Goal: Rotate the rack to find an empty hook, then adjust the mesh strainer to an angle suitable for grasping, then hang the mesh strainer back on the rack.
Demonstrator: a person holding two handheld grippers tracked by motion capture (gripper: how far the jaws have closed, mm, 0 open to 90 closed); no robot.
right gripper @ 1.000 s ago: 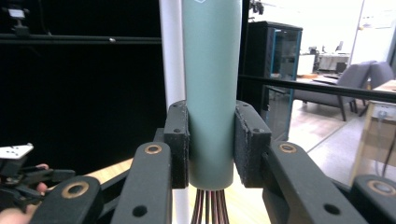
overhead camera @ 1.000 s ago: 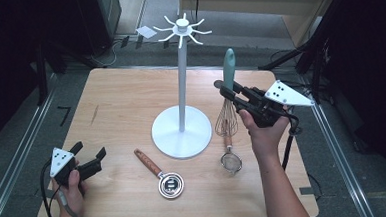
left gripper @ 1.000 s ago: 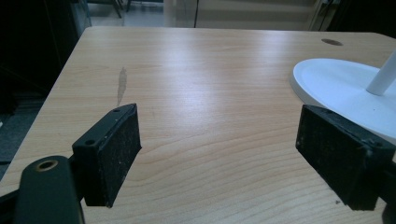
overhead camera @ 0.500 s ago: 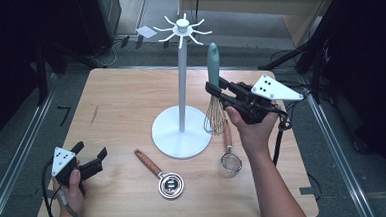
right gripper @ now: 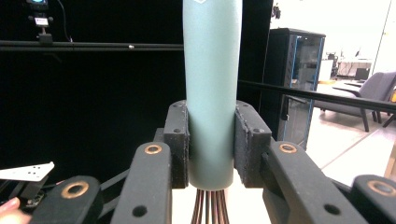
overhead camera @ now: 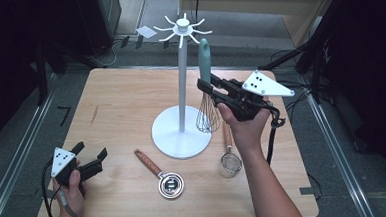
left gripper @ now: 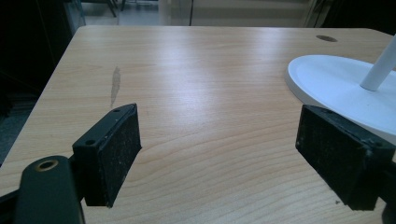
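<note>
From above, the right gripper (overhead camera: 211, 87) holds the whisk (overhead camera: 208, 95) upright beside the white stand (overhead camera: 182, 124), the left gripper view shows its jaws spread over bare table (left gripper: 210, 84), and the right gripper view shows pads pinching the teal handle (right gripper: 211, 93).

A wooden table (overhead camera: 121, 107) carries a white stand (overhead camera: 182, 124) whose round base sits near the middle and whose thin pole rises to a crown of short hooks. Just in front of the base lies a metal measuring cup (overhead camera: 170, 184) with a wooden handle angled up and to the left. To its right lies a small mesh strainer (overhead camera: 229, 162), its wooden handle pointing away. A dark streak (left gripper: 115, 83) marks the tabletop's left half.
</note>
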